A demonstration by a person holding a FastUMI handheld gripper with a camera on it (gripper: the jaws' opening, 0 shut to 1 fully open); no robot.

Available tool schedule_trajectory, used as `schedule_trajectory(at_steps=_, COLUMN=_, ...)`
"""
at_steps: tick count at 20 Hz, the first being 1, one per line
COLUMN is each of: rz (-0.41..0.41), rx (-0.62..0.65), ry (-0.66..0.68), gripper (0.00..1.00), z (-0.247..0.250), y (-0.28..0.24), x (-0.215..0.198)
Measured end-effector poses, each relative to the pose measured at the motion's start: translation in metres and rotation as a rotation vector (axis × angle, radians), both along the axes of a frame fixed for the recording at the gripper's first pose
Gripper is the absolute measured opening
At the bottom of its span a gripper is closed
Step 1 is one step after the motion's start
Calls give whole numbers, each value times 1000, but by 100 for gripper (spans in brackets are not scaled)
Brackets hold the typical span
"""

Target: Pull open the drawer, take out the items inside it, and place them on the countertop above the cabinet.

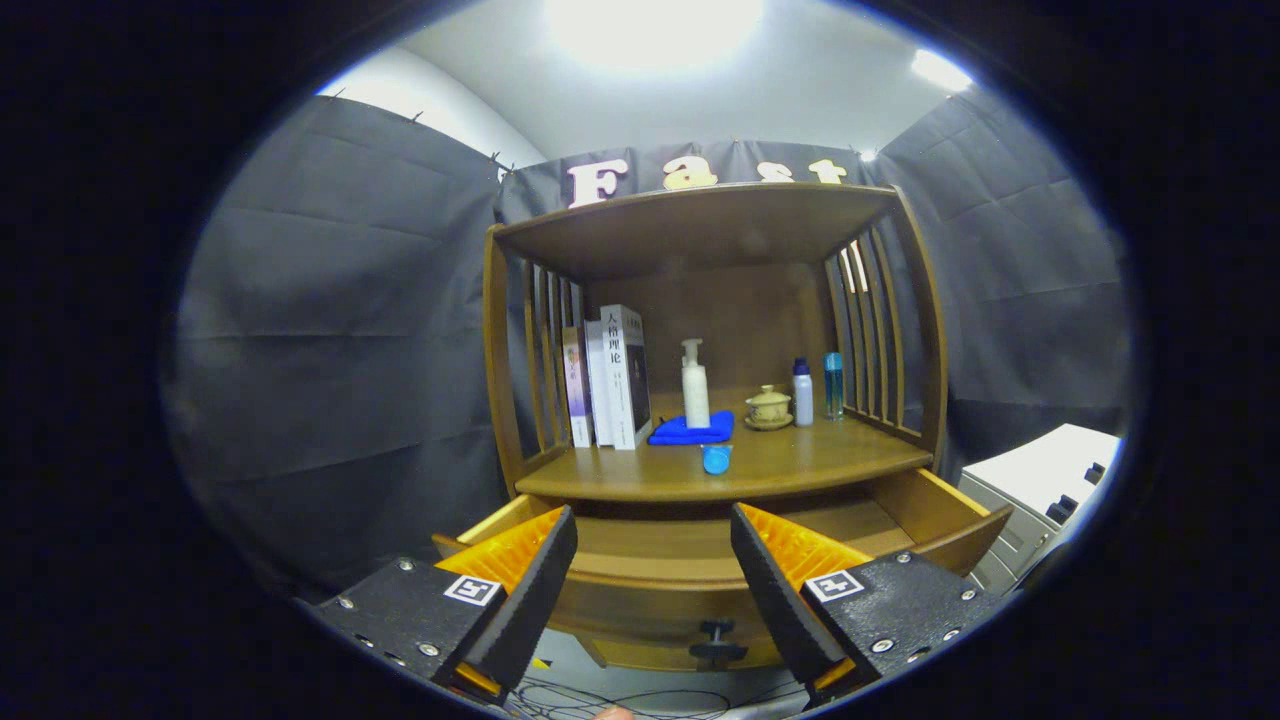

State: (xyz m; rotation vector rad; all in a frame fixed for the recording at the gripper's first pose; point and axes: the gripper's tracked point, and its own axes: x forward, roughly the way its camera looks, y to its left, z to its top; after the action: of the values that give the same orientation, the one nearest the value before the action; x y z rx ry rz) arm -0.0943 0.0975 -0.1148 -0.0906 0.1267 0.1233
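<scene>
Already drawer (700, 560) pulled open at lower centre; gripper (655, 560) above it, jaws spread, empty. Next: check inside, interior hidden; blue cup (716, 459) on countertop (820, 462).

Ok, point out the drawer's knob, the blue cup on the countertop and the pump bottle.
drawer's knob (716, 641): gripper view, on its dark stem.
blue cup (716, 459): gripper view, on its side wall.
pump bottle (695, 393): gripper view, mid-body, standing on the blue cloth (672, 433).
</scene>
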Motion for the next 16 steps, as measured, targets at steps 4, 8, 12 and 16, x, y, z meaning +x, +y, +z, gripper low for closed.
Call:
schedule_trajectory(at_steps=4, rz=-42, rx=-36, ry=22, gripper=95, z=-35, y=-18, x=-8)
schedule_trajectory(at_steps=8, rz=-80, rx=-63, ry=50, gripper=95, z=-65, y=-35, x=1)
schedule_trajectory(at_steps=12, rz=-118, rx=-105, ry=71, gripper=95, z=-87, y=-45, x=8)
schedule_trajectory(at_steps=16, rz=-122, rx=-101, ry=90, gripper=95, z=-100, y=-38, x=15)
